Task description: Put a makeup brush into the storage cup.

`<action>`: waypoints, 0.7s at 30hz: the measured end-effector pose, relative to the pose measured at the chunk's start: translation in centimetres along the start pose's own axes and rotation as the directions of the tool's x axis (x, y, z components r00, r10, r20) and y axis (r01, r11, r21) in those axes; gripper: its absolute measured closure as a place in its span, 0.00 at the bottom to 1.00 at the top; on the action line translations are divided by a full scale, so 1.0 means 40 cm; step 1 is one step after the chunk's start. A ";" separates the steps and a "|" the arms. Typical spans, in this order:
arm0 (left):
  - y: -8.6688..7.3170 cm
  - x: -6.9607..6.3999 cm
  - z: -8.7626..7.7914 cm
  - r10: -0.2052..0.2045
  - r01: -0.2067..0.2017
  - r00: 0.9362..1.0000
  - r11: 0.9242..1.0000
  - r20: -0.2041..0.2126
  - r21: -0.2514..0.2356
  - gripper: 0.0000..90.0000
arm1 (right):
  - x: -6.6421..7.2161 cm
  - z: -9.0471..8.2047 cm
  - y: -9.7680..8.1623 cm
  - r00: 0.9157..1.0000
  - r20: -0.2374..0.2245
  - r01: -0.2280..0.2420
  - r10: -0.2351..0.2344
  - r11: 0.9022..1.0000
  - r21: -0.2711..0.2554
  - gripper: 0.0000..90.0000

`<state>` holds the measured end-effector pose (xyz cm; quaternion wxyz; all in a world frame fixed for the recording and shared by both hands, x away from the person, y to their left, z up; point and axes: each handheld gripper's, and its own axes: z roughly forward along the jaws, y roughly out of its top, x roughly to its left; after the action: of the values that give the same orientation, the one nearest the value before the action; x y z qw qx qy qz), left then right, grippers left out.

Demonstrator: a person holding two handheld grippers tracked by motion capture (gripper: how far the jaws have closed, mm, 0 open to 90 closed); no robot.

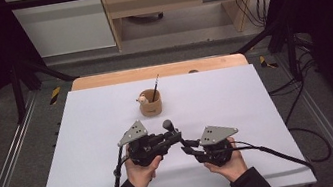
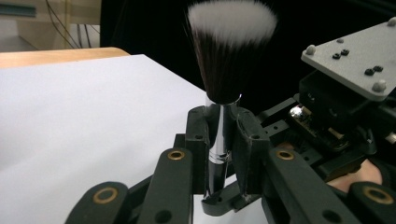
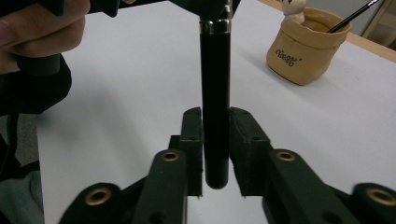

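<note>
A makeup brush (image 2: 219, 116) stands upright above the white table (image 1: 85, 136), held between the two hands. The left gripper (image 2: 219, 140) is clenched on the silver collar below the bristles. The right gripper (image 3: 215, 149) has the black handle between its jaws, with a narrow gap on one side, so its grip appears loosened. A tan pot (image 1: 150, 103) with a thin brush in it stands farther back on the table.

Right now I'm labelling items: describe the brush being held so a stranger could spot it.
On the white table sheet, look in front of the tan cup, between the person's two hand-held grippers. The makeup brush stands there: black handle, silver collar, dark bristles tipped white, far thicker than the thin brush in the cup.
</note>
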<state>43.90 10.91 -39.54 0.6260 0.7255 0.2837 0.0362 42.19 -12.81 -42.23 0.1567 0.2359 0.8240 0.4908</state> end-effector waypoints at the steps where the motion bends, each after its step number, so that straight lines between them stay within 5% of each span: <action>1: 0.002 0.001 -0.003 0.001 -0.001 1.000 1.000 -0.003 -0.001 0.86 | -0.001 -0.001 0.001 1.000 0.001 -0.002 0.002 1.000 -0.001 0.77; 9: 0.015 0.016 -0.028 0.013 -0.012 0.999 1.000 -0.047 0.008 0.86 | -0.009 -0.023 0.010 0.997 0.057 -0.042 0.043 0.999 -0.018 0.54; 21: 0.013 0.035 -0.052 0.030 -0.026 0.993 0.999 -0.116 0.029 0.86 | -0.041 -0.055 0.004 0.986 0.127 -0.103 0.108 0.994 -0.045 0.40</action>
<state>44.41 13.36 -39.02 0.5979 0.7344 0.3101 0.0835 42.51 -15.25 -41.00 0.1883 0.3075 0.7889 0.4976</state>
